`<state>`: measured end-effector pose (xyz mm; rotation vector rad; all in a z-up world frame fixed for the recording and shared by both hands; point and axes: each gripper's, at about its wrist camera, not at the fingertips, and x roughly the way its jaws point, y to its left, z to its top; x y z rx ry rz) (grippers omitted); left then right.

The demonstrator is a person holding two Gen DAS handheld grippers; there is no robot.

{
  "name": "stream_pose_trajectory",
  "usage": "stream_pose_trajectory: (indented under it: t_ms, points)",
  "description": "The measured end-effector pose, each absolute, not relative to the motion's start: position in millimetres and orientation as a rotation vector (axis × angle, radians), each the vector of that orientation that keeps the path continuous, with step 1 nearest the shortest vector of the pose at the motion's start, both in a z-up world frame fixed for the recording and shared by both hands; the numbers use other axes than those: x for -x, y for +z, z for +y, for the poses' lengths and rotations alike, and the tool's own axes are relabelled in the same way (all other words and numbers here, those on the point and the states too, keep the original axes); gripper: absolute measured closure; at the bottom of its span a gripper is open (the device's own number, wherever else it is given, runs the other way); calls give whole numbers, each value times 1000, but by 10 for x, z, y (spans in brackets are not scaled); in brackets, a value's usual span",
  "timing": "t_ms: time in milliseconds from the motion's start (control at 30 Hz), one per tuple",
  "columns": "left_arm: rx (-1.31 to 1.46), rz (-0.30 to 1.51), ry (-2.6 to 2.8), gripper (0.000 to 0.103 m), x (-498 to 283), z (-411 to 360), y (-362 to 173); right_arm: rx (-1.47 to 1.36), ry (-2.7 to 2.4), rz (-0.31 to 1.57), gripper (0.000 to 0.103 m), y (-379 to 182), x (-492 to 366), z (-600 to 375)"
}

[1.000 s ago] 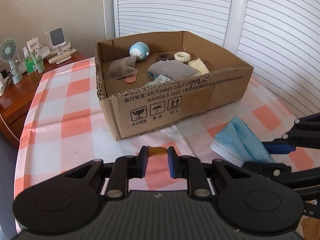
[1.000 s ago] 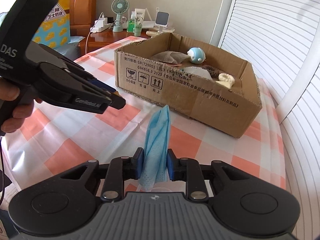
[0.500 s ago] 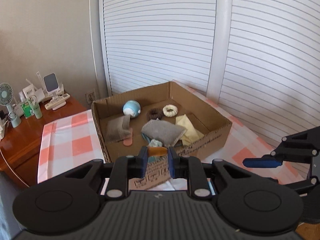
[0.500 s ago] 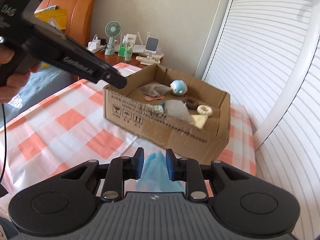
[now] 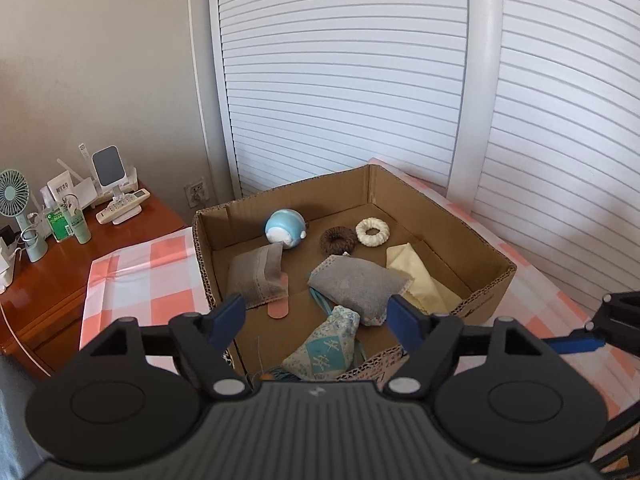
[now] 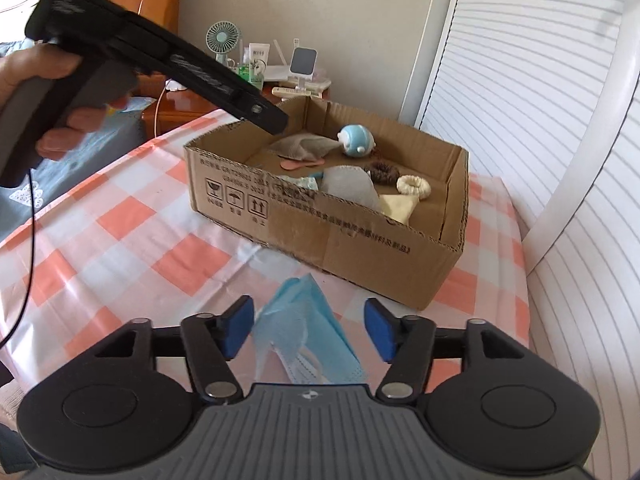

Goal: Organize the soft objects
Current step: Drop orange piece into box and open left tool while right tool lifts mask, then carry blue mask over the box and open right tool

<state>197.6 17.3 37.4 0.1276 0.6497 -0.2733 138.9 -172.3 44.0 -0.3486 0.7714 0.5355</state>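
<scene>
A cardboard box stands on the checked tablecloth. It holds two grey pouches, a blue ball toy, a brown ring, a white ring, a yellow cloth and a patterned pouch. My left gripper is open and empty above the box's near side. A small orange piece shows just below it in the box. My right gripper is open around a blue face mask in front of the box; whether the mask rests on the table I cannot tell.
A wooden side table at the left holds a small fan, bottles and a phone stand. White louvred doors stand behind the box. The left gripper's body hangs over the box's left corner in the right wrist view.
Both grippers have opened. The left one rose over the box and let go of the orange piece. The right one let go of the blue mask after lifting it.
</scene>
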Motion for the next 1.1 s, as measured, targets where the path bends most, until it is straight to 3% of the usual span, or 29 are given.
stream_pose_trajectory:
  t_ms: [133,433,600,700,800,1100]
  points:
    - [-129,645,-292,23,-1869,184,415,310,556,801,22,363,-1534,-1814]
    - [-157,650,-300,23,-1643,214,382,263,599,893,24,158,-1796,-1888]
    - [-154,659,-288,23,-1593,261,354,243,602,948,60,-11,-1819,-1901]
    - [-147,666,-288,23,-1560,286,334,259,597,949,75,-24,-1767,-1881]
    - [-147,668,-292,22,-1503,300,323,283,592,928,79,21,-1697,-1867]
    - [-144,652,-302,9,-1300,316,339,307,552,821,80,395,-1580,-1874]
